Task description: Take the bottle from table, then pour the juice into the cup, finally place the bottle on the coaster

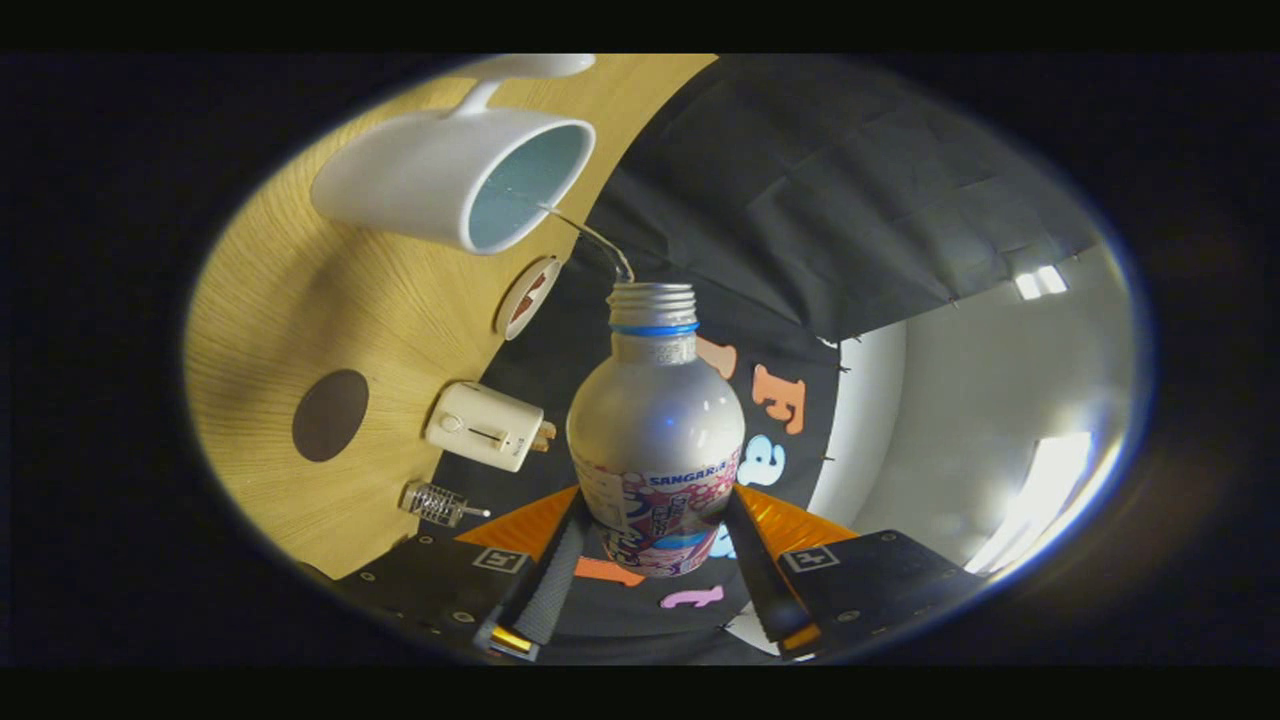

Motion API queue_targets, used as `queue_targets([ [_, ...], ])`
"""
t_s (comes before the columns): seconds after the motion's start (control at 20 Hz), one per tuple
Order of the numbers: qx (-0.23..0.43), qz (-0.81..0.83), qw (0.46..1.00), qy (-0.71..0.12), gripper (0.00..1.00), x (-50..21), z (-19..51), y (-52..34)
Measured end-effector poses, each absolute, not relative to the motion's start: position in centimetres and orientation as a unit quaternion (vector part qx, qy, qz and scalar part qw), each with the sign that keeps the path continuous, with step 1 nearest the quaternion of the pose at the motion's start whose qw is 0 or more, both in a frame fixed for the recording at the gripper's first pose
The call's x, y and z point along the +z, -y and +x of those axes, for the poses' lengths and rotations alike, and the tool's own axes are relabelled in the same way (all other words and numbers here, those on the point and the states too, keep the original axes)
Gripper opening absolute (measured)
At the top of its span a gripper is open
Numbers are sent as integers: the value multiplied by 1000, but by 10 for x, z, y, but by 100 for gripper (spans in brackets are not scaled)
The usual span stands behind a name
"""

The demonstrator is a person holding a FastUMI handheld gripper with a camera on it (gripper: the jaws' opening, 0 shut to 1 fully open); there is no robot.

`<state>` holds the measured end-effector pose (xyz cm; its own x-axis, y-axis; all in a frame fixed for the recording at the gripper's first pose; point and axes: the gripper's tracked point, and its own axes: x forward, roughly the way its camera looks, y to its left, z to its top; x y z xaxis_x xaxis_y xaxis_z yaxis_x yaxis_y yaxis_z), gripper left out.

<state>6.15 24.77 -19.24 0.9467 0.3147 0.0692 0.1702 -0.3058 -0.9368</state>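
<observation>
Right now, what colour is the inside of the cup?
Pale blue inside, white outside; the gripper view shows the cup best, beyond the bottle held in the tongs.

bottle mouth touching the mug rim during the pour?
Apart. The gripper view shows the bottle, clamped in the gripper, with its mouth short of the mug; a thin stream arcs across the gap into the mug.

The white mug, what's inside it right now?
A thin stream from the bottle, gripped by the tool, arcs into the white mug. Its pale blue inner wall shows; the near wall hides the bottom and liquid level.
</observation>
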Motion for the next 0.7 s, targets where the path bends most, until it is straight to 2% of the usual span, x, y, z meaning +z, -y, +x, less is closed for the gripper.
queue_targets([
  [0.7,63,-813,551,176,77,-177,65,-258],
])
